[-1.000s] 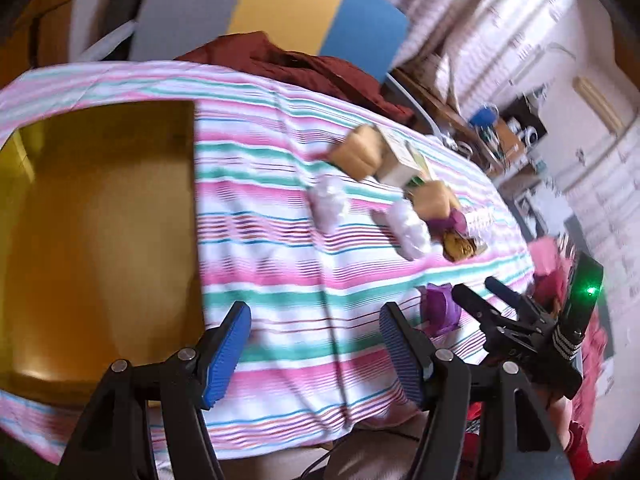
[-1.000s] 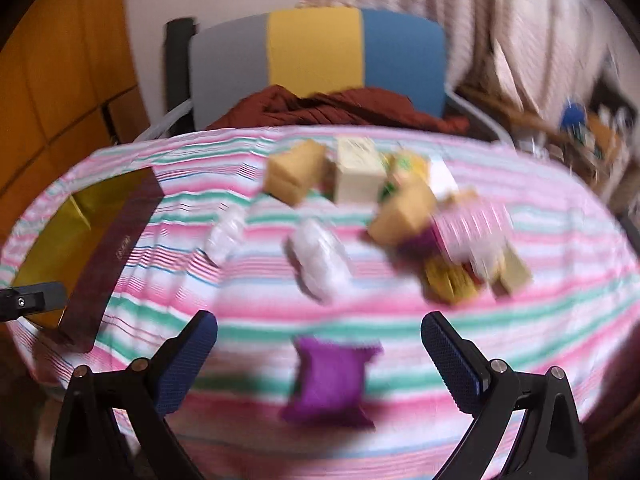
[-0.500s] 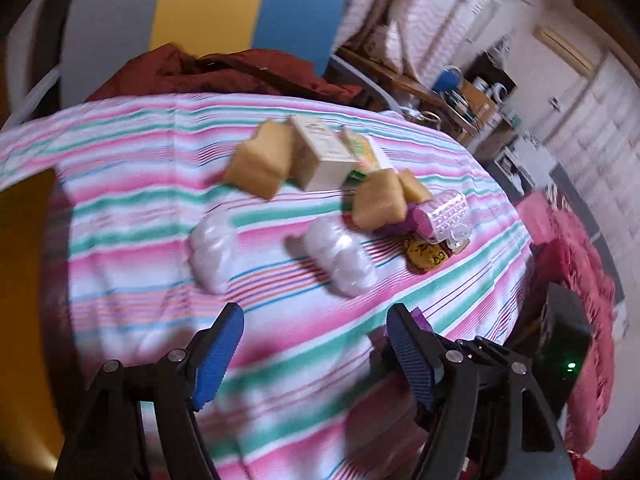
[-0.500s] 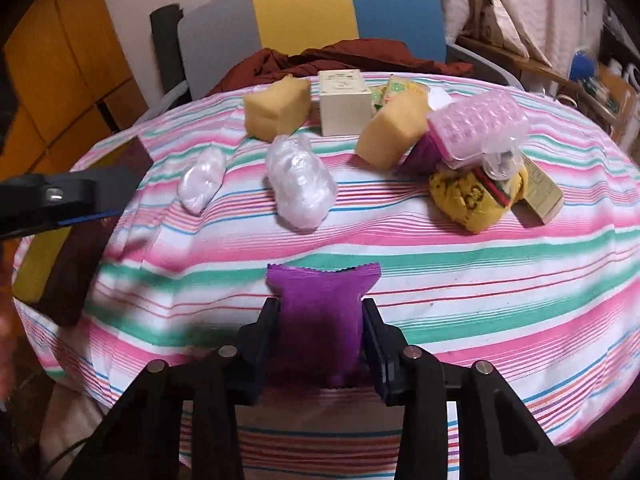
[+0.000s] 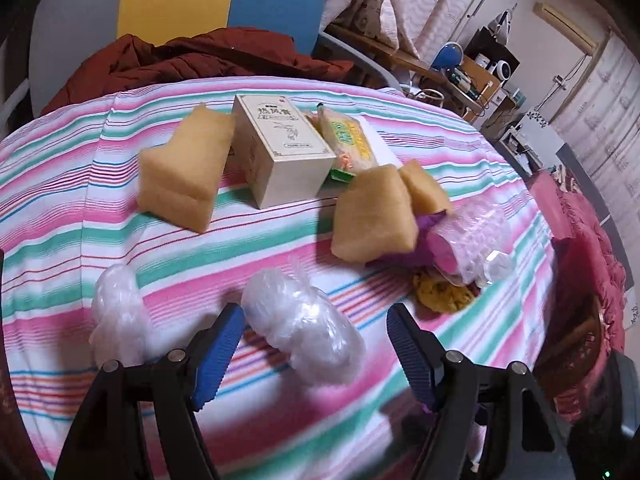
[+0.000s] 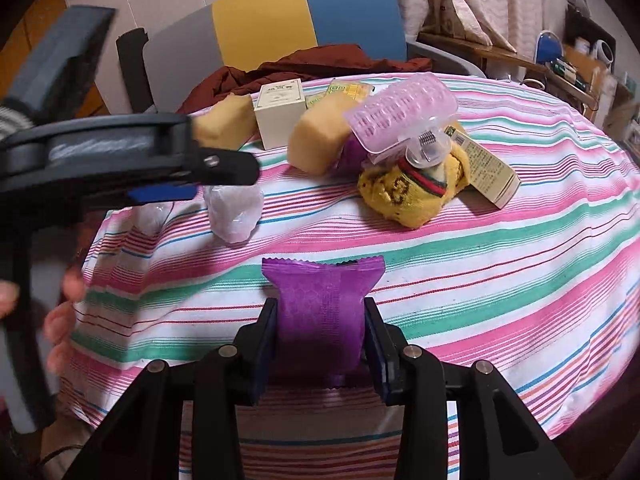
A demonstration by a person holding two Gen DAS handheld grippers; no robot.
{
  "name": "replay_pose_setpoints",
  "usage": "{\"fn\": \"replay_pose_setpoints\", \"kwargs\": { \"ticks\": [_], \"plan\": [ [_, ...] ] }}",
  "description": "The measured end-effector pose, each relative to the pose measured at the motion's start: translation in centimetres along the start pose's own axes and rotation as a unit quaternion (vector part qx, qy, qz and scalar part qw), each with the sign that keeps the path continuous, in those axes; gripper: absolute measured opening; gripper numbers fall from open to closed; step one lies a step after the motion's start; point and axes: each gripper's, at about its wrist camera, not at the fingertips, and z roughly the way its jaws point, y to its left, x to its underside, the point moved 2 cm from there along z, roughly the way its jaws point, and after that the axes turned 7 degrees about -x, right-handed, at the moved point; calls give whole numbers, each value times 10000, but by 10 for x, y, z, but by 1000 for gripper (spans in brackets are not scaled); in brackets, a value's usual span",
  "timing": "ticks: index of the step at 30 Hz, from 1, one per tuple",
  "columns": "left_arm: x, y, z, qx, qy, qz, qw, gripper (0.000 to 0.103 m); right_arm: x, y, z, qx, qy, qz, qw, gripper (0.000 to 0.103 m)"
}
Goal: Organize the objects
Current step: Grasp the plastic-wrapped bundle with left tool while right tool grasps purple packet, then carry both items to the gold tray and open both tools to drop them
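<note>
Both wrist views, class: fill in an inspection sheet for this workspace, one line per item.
Surface: round table under a pink, green and white striped cloth.
Job's things: purple foil sachet; two clear plastic-wrapped bundles; yellow sponge blocks; cream cardboard box.
Clutter: pink plastic hair clip, yellow knitted pouch.
Grippers: right gripper shut on the sachet; left gripper open around one bundle.
Cables: nothing seen.
Surroundings: grey, yellow and blue chair.
</note>
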Motion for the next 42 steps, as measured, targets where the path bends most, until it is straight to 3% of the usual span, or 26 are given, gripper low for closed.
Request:
{"fn": "replay_pose_setpoints", "kwargs": {
  "ticks": [4,7,9,22,28,34,42],
  "plan": [
    [6,2,14,-341,105,136,9993,63,1,1,0,31,-20,-38,10000,41],
    [12,3,10,10,-65,264,9996,46,2,0,-2,12,-37,-31,10000,41],
    [16,4,9,-7,-123,365,9993,39,2,-1,-1,6,-46,-26,10000,41],
    [68,24,-39,176,-451,352,9982,37,1,0,-1,64,-115,-3,9999,41],
    [93,47,-77,209,-701,122,9972,37,-1,7,-4,-210,-93,137,9996,39],
    [103,79,-114,91,-1009,-227,9946,37,0,42,-6,-574,-34,-160,9982,39],
    [129,141,-156,-199,-1251,-898,9879,37,-4,126,-9,-1398,48,-865,9864,39]
  ]
}}
